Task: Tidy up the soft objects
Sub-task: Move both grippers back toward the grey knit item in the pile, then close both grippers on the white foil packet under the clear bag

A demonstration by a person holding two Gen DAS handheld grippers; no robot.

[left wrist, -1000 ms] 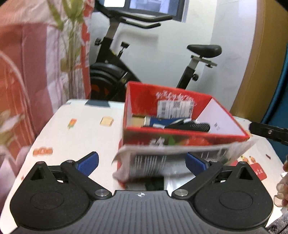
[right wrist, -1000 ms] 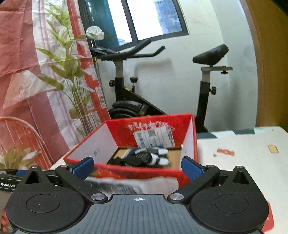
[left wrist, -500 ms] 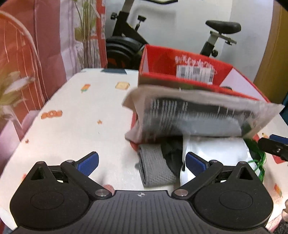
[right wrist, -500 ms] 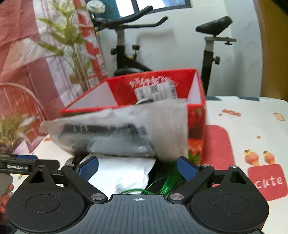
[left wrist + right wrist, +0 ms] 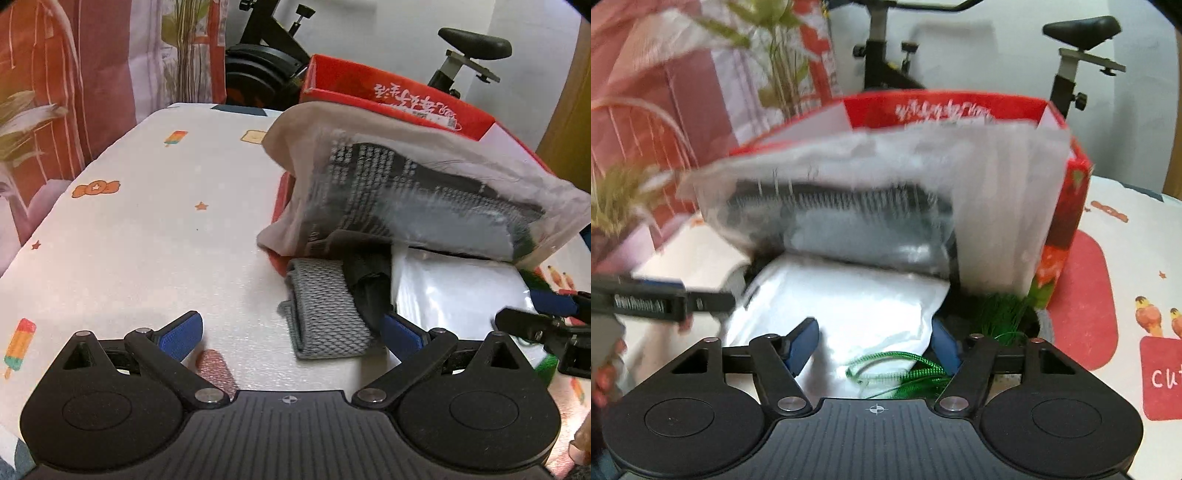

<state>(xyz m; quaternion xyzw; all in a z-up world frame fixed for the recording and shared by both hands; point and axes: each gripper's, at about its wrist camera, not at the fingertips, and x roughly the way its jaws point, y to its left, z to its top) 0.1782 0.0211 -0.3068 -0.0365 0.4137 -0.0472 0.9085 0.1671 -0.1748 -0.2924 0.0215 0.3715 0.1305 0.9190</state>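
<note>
Patterned tablecloth [image 5: 147, 229], red box [image 5: 1067, 206] at its far edge. My right gripper [image 5: 873, 345] is closing around the white pouch [image 5: 849, 306] in front of the box; whether the pads touch it, can't tell. Left gripper [image 5: 291, 332] wide open, empty, beside the grey strap [image 5: 325, 314].

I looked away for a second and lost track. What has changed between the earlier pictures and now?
Both grippers dipped toward the pile in front of the red box. The right gripper is closing around the edge of the white pouch, not yet gripping. The left gripper stays open by the grey knit band. The translucent bag still leans on the box.
</note>
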